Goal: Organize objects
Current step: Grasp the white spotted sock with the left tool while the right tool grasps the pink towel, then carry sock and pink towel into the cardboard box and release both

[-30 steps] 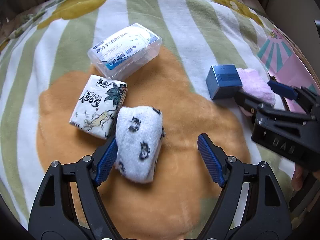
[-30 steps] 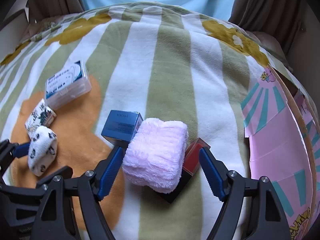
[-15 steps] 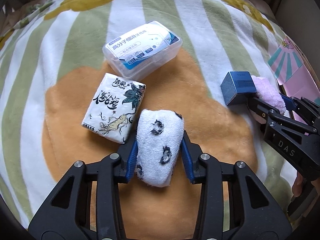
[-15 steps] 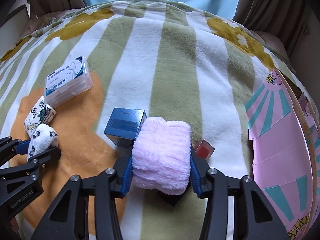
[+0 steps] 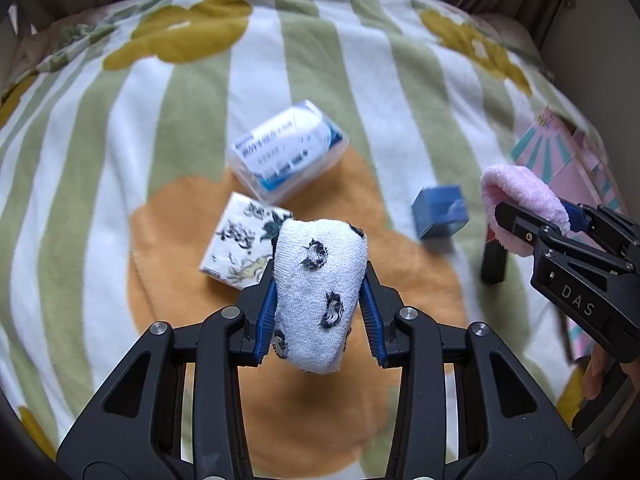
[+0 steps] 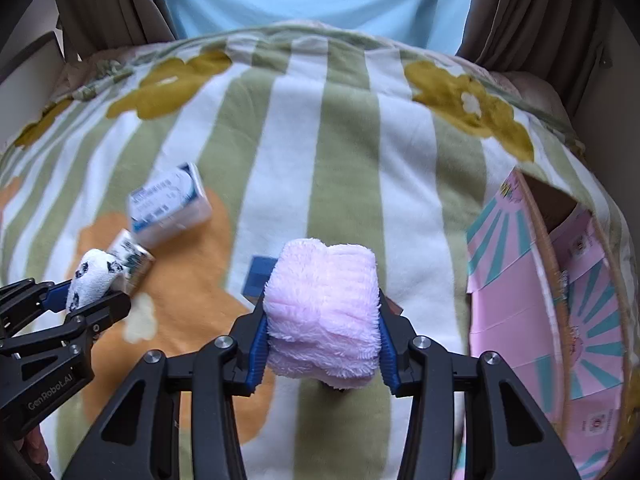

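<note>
My left gripper (image 5: 319, 304) is shut on a white rolled towel with black marks (image 5: 318, 284) and holds it above the blanket. It also shows in the right wrist view (image 6: 90, 280). My right gripper (image 6: 322, 330) is shut on a fluffy pink rolled towel (image 6: 322, 312), lifted off the blanket; the pink towel also shows in the left wrist view (image 5: 520, 208). On the blanket lie a clear plastic box with a blue label (image 5: 286, 150), a printed tissue pack (image 5: 240, 240) and a blue carton (image 5: 438, 210).
A pink and teal cardboard box (image 6: 560, 304) stands open at the right edge of the striped blanket (image 6: 320, 140). A dark box (image 5: 494, 258) lies under the right gripper. Curtains and a light blue wall lie behind.
Both grippers closed on their towels and have lifted them off the blanket. The view has risen and pulled back from the objects.
</note>
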Demonstrator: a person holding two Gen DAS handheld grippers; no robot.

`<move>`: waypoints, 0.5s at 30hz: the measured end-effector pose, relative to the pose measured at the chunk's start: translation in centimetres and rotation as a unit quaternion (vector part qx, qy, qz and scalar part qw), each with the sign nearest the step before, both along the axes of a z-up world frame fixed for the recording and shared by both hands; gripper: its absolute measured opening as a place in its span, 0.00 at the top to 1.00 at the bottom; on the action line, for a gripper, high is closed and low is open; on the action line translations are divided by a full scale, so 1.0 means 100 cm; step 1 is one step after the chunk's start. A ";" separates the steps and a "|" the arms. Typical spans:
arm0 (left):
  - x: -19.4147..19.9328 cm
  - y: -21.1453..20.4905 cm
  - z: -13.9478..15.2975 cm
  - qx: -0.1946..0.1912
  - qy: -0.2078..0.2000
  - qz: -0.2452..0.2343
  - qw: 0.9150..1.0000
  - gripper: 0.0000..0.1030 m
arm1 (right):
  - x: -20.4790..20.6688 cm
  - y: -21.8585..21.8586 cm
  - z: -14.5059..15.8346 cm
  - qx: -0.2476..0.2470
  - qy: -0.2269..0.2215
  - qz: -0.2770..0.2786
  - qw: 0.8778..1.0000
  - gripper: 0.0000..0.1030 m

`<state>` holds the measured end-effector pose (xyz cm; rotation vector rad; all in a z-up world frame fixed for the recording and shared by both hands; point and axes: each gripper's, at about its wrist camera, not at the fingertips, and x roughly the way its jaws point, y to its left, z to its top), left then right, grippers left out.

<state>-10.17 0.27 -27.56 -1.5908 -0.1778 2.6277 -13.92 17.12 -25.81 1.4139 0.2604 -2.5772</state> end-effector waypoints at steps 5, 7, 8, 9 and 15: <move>0.012 -0.009 0.048 0.003 0.020 0.008 1.000 0.67 | 0.013 -0.004 0.049 -0.012 0.012 0.012 1.000 0.59; 0.017 -0.012 0.070 -0.001 0.028 0.013 1.000 0.67 | 0.018 -0.004 0.065 -0.020 0.013 0.016 1.000 0.59; 0.020 -0.015 0.083 -0.004 0.030 0.019 0.999 0.67 | 0.022 -0.004 0.076 -0.028 0.012 0.017 0.999 0.59; 0.023 -0.016 0.093 -0.005 0.032 0.023 0.999 0.67 | 0.027 -0.004 0.087 -0.034 0.011 0.018 0.999 0.59; 0.044 -0.022 0.141 -0.019 0.017 0.050 0.998 0.67 | 0.055 -0.004 0.135 -0.046 0.011 0.034 0.998 0.59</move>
